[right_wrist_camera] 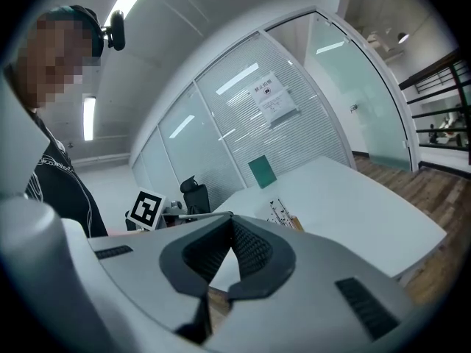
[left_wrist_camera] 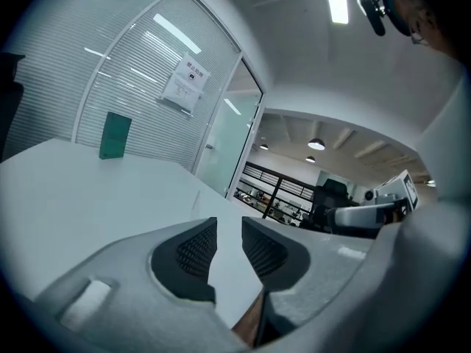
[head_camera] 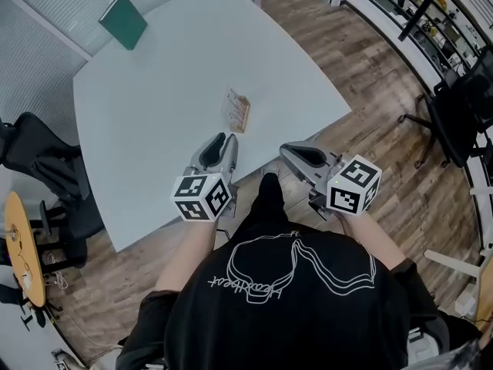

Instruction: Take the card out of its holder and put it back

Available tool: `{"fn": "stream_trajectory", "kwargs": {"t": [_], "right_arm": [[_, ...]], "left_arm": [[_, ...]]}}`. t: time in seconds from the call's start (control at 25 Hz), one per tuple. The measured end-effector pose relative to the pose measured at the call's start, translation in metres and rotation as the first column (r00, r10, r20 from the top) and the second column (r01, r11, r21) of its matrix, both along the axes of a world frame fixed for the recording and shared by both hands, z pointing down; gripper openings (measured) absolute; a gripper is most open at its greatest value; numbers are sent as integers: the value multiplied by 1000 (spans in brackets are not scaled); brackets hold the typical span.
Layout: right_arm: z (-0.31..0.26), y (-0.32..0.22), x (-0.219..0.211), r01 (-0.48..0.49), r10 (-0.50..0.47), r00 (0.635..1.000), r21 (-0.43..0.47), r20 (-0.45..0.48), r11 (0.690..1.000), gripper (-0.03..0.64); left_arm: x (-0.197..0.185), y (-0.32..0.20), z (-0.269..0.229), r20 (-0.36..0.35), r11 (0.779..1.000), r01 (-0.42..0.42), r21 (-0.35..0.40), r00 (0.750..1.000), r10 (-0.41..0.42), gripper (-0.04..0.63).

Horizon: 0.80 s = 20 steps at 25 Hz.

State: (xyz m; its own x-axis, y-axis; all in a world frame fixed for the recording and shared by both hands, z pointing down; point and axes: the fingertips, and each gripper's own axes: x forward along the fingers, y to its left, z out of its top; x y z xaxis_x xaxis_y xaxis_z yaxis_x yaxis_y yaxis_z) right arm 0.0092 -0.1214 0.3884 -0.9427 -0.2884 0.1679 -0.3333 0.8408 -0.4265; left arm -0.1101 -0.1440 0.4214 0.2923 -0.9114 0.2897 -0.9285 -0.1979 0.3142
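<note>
Card (head_camera: 233,105) sits in its holder (head_camera: 244,118) on the table (head_camera: 154,91) just ahead, so the left hand-held gripper (head_camera: 221,142) (jaws spread, empty) should brace the holder while the right hand-held gripper (head_camera: 295,153), pressed together, opens to pinch the card's edge.

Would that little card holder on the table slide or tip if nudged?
Probably light: the card holder looks small and thin. The white table looks smooth, so a nudge would likely slide it, or tip it if it stands on edge. Its card looks thin, perhaps bendy.
</note>
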Motion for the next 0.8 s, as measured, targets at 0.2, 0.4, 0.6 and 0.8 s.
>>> {"fn": "stream_trajectory", "kwargs": {"t": [0.2, 0.4, 0.6, 0.8], "right_arm": [[7, -8, 11, -32, 33, 999, -25, 11, 999, 9], [20, -19, 25, -54, 56, 998, -67, 29, 996, 9], [37, -27, 23, -54, 55, 998, -92, 11, 994, 9], [48, -31, 26, -64, 65, 998, -116, 7, 991, 9]], "left_arm": [[-8, -21, 24, 26, 999, 35, -31, 999, -34, 121], [-16, -44, 54, 40, 992, 90, -84, 995, -87, 141], [-25, -71, 75, 55, 990, 100, -103, 994, -95, 144], [-27, -90, 85, 75, 991, 98, -91, 993, -91, 141]]}}
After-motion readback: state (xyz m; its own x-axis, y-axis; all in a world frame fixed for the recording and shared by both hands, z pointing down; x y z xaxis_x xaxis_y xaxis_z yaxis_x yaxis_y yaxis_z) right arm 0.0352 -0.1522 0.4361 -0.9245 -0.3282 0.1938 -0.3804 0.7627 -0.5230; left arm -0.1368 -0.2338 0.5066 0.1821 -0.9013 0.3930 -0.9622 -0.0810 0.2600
